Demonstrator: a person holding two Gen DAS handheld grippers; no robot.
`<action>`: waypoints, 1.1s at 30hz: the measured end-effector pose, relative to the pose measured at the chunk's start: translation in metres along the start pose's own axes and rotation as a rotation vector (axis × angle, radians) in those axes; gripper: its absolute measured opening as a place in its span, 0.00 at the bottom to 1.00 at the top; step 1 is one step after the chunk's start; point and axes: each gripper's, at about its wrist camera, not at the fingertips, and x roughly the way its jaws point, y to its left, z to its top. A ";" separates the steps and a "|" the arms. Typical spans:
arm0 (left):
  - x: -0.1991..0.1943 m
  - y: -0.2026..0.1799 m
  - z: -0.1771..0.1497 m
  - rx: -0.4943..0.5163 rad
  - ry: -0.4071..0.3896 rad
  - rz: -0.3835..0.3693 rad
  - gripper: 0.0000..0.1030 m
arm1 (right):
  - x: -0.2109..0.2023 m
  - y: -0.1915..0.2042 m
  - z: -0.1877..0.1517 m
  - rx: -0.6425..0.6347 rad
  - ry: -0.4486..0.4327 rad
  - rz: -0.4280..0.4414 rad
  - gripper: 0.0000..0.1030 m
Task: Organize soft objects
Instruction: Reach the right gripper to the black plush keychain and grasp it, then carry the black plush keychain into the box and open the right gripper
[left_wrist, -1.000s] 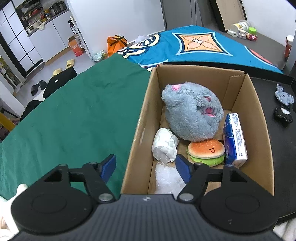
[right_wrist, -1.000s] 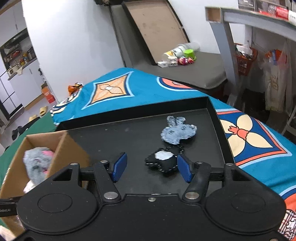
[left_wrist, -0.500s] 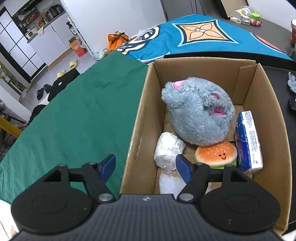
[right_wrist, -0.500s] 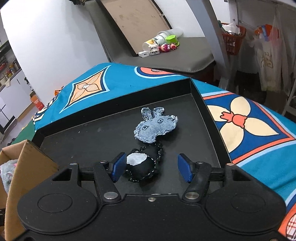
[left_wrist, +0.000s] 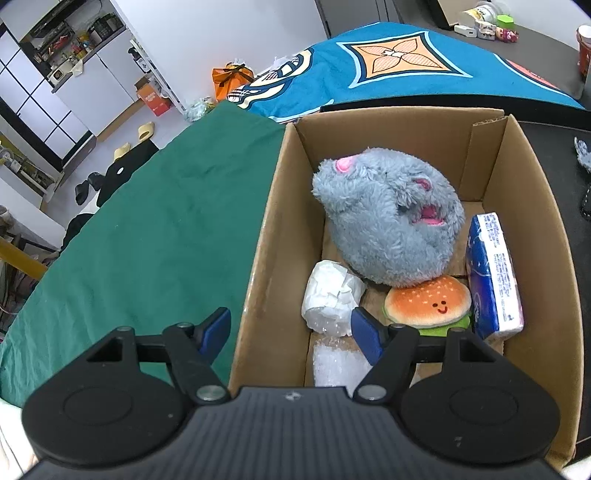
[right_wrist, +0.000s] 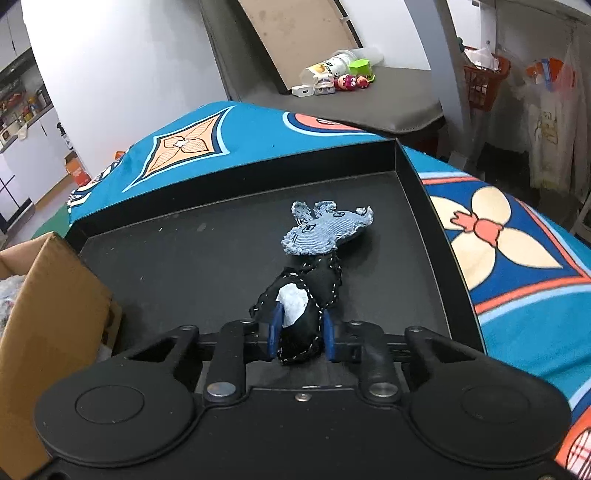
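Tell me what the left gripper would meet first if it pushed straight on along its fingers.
Probably the cardboard box's left wall: the open left gripper straddles it, so the wall's top edge comes first, though depth is unclear.

Bright even indoor light, soft shadows, sharp focus, strong fisheye bend at edges, dark corners

Left wrist view: looks steeply down, close, over the left gripper (left_wrist: 290, 330) into the cardboard box (left_wrist: 258, 243). Right wrist view: looks down and forward, close, over the right gripper (right_wrist: 301, 334) across the black tray (right_wrist: 177, 258). Both views share the box, the tray and the blue patterned cloth (right_wrist: 258, 136).
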 end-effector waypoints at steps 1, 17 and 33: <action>-0.001 0.001 -0.001 -0.002 -0.002 0.000 0.68 | -0.002 -0.002 -0.001 0.011 0.000 0.007 0.20; -0.026 0.014 -0.010 -0.015 -0.038 -0.024 0.68 | -0.060 -0.001 0.001 0.013 -0.070 0.051 0.19; -0.046 0.021 -0.016 -0.011 -0.076 -0.036 0.68 | -0.105 0.018 0.003 -0.047 -0.143 0.108 0.19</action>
